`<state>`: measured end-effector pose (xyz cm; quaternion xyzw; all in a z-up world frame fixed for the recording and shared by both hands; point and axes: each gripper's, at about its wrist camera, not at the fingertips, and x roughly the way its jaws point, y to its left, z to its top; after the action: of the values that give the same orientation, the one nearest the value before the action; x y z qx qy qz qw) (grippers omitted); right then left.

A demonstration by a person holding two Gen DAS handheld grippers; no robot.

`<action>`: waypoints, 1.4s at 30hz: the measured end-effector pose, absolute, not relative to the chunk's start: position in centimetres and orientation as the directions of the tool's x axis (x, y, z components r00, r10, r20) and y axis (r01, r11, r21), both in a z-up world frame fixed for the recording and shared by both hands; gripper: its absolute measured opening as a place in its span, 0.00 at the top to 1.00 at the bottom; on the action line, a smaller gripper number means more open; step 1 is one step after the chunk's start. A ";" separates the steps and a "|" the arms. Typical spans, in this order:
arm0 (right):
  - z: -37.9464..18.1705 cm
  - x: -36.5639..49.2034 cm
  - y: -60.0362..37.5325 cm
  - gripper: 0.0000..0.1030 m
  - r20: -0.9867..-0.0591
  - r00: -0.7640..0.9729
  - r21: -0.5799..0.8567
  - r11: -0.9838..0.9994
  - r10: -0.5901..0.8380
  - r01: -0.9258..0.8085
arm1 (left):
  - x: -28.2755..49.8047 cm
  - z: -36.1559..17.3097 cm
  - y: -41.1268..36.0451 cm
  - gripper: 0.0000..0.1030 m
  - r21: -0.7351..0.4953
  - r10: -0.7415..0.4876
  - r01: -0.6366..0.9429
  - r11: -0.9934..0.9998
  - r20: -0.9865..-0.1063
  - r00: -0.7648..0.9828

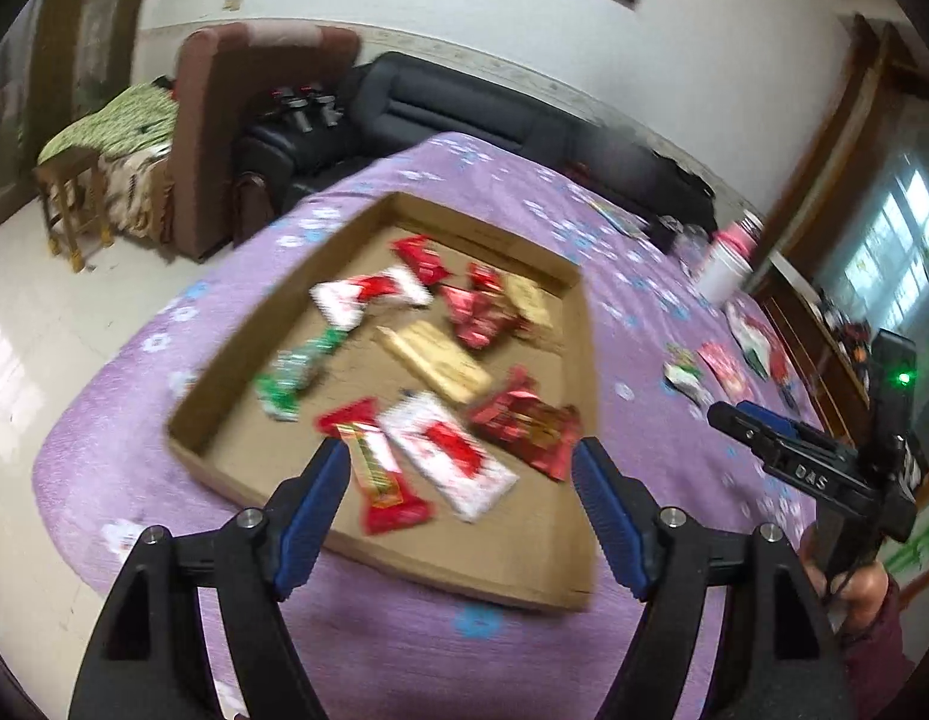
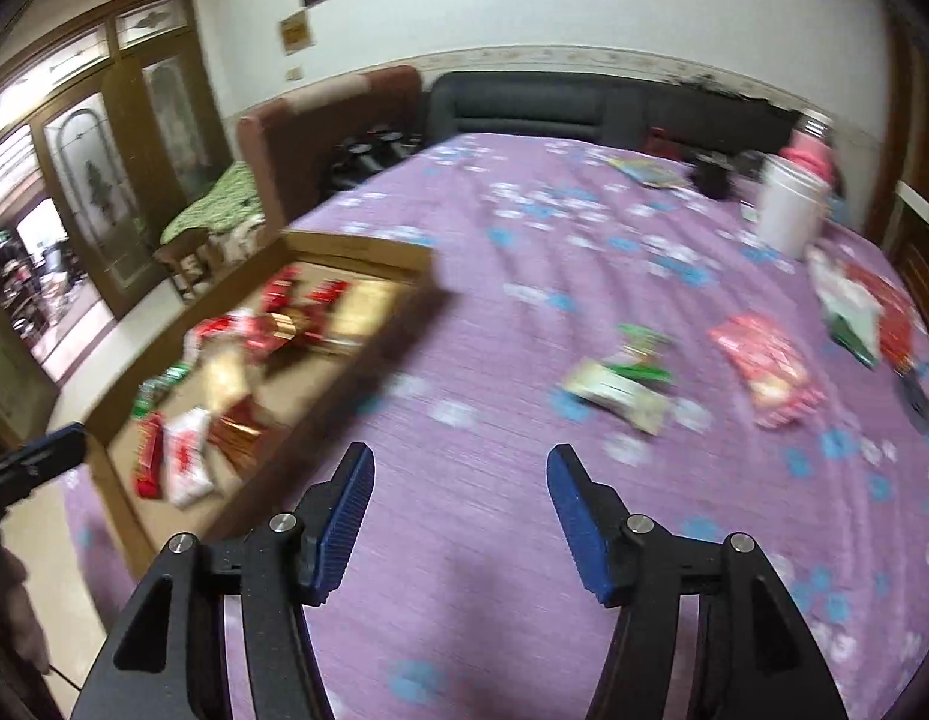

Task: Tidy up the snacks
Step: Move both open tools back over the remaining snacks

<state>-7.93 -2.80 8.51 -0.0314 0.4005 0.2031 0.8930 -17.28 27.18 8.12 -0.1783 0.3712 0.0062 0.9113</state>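
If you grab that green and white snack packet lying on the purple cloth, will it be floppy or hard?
Probably floppy: the green and white packet looks crinkled and lies unevenly on the purple tablecloth. It is likely light, being a small wrapped snack. Its wrapper may be slippery, so the open right gripper should pinch it firmly. Blur hides finer detail.

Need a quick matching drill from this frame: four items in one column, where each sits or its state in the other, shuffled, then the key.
Items
1. green snack pack
2. pink snack pack
3. white cup
4. left gripper

Places or states
A. standing upright on the purple cloth, far side
B. lying flat on the purple cloth, outside the box
C. inside the cardboard box
D. open, holding nothing, over the box's near edge

Pairs: 1-C, 2-B, 3-A, 4-D
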 end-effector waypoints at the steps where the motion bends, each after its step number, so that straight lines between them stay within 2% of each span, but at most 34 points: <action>1: 8.4 -8.0 -4.2 0.38 -0.731 0.602 0.104 0.925 0.321 -0.367 | -17.1 8.2 26.2 0.26 -0.310 -0.132 -0.122 0.943 -0.682 0.720; 11: 6.6 -8.0 -15.5 0.38 -0.766 0.604 0.159 0.975 0.221 -0.155 | -15.4 8.3 17.0 0.27 -0.279 -0.259 0.076 0.957 -0.712 0.653; 16: 5.6 -8.0 -17.5 0.37 -0.770 0.603 0.161 0.978 0.209 -0.132 | -13.8 6.7 11.7 0.26 -0.295 -0.339 0.171 0.940 -0.746 0.573; 24: 3.9 -7.6 -19.0 0.37 -0.781 0.582 0.211 0.973 0.228 -0.097 | -11.3 2.3 7.7 0.26 -0.295 -0.355 0.199 0.935 -0.804 0.478; 27: 3.5 -7.4 -19.4 0.37 -0.784 0.572 0.231 0.969 0.239 -0.088 | -11.2 2.2 7.1 0.18 -0.271 -0.342 0.210 0.939 -0.799 0.495; 31: 3.4 -7.4 -19.4 0.33 -0.779 0.577 0.236 0.967 0.246 -0.093 | -11.3 1.9 7.1 0.00 -0.328 -0.402 0.232 0.916 -0.770 0.496; 35: 3.3 -7.5 -18.9 0.28 -0.780 0.579 0.215 0.971 0.236 -0.105 | -11.7 1.9 6.6 0.00 -0.304 -0.384 0.236 0.923 -0.762 0.521; 42: 3.2 -7.6 -18.2 0.23 -0.787 0.582 0.167 0.979 0.205 -0.119 | -11.6 2.0 8.6 0.00 -0.437 -0.491 0.232 0.869 -0.700 0.518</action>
<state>-7.59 -18.18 3.19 0.0479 0.4479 0.0912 0.8881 -11.63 8.64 1.99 -0.1458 0.4435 -0.2104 0.8590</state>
